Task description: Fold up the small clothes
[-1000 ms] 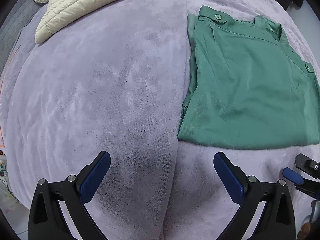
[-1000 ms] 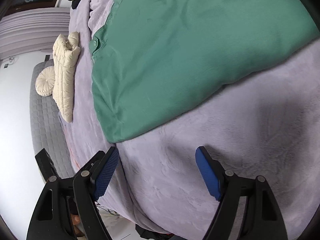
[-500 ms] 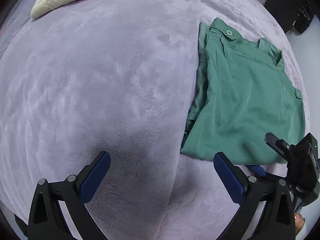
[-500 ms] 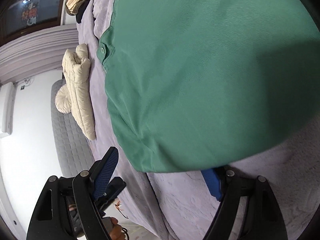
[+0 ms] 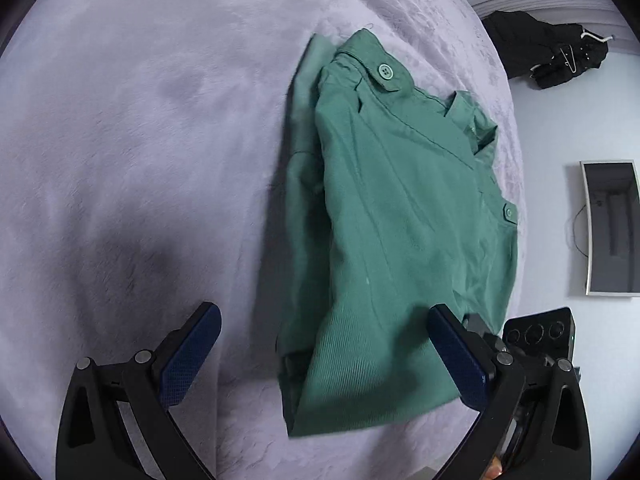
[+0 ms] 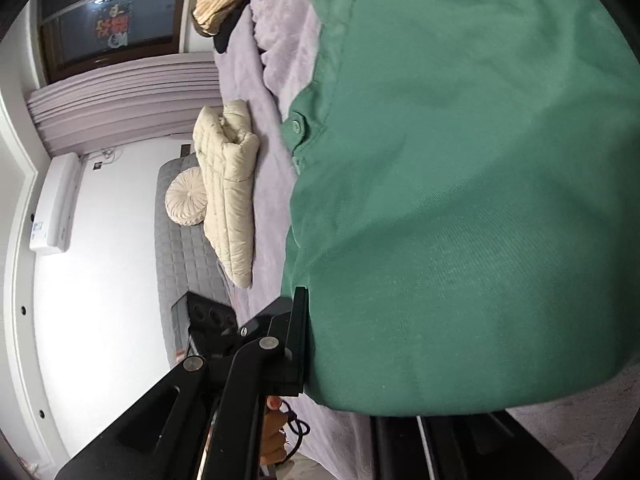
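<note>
- Near the bed's right edge lies the green shirt (image 5: 400, 220), already folded into a narrow stack on the lilac blanket (image 5: 140, 140), collar end away from the person, hem end toward them.
- By my reading the step in hand is the cross fold: pick up the near hem at both corners and carry it toward the collar.
- To do it well, both grippers should catch every layer at the hem, lift level, and lay the edge squarely, since the left layers already stick out a little.
- Left gripper (image 5: 324, 356): jaws spread wide, straddling the near left corner of the shirt, with the right pad over the cloth; nothing is pinched.
- Right gripper (image 6: 340, 364): it sits at the hem's other corner; one finger (image 6: 298, 340) presses against the cloth edge, the other is hidden beneath the fabric. I cannot tell whether it has clamped.
- Toward the bed's far side rest a cream quilted jacket (image 6: 232, 184) and a round cushion (image 6: 188, 196), well apart from the shirt.
</note>
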The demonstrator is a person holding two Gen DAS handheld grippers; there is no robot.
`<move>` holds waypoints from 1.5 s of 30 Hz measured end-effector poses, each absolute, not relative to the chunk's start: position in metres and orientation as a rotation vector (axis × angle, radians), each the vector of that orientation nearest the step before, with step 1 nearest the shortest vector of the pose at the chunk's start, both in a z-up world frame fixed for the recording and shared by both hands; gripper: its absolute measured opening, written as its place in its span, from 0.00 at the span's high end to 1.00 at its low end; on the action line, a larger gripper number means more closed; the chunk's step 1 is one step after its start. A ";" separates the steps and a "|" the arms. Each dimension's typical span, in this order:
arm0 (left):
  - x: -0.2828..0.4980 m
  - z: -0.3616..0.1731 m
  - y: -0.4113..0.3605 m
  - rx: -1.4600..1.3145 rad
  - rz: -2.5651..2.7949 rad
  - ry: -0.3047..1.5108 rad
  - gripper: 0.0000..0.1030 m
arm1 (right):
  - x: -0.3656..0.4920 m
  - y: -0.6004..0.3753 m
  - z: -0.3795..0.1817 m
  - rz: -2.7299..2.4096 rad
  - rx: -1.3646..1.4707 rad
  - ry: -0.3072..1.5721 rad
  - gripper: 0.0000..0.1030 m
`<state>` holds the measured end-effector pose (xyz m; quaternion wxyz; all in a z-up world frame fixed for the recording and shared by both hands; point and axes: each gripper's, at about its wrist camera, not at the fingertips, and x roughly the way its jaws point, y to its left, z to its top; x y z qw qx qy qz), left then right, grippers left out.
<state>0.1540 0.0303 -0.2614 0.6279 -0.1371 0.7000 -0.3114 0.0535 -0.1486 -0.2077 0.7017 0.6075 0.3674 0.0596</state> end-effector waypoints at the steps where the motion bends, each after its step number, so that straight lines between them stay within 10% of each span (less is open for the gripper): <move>1: 0.161 -0.262 0.023 -0.322 -0.729 1.602 0.00 | 0.055 -0.150 -0.204 0.139 1.339 0.818 0.91; 13: 0.196 -0.294 -0.054 -0.310 -0.833 1.718 0.12 | 0.047 -0.139 -0.210 0.180 1.215 1.021 0.86; 15: 0.196 -0.295 -0.054 -0.262 -0.802 1.707 0.27 | 0.038 -0.139 -0.207 0.186 1.150 1.117 0.77; 18: 0.195 -0.295 -0.050 -0.233 -0.790 1.706 0.39 | 0.021 -0.156 -0.187 0.161 1.061 1.136 0.35; 20: 0.195 -0.294 -0.051 -0.214 -0.779 1.703 0.53 | 0.013 -0.179 -0.164 0.088 0.970 1.075 0.31; 22: 0.193 -0.289 -0.049 -0.185 -0.770 1.685 0.70 | 0.012 -0.202 -0.146 -0.028 0.876 1.004 0.39; 25: 0.189 -0.274 -0.049 -0.179 -0.769 1.622 0.81 | 0.025 -0.229 -0.144 -0.187 0.763 0.980 0.95; 45: 0.119 -0.111 -0.180 -0.134 -0.948 1.329 0.86 | -0.007 -0.273 -0.250 -0.063 1.155 0.858 0.97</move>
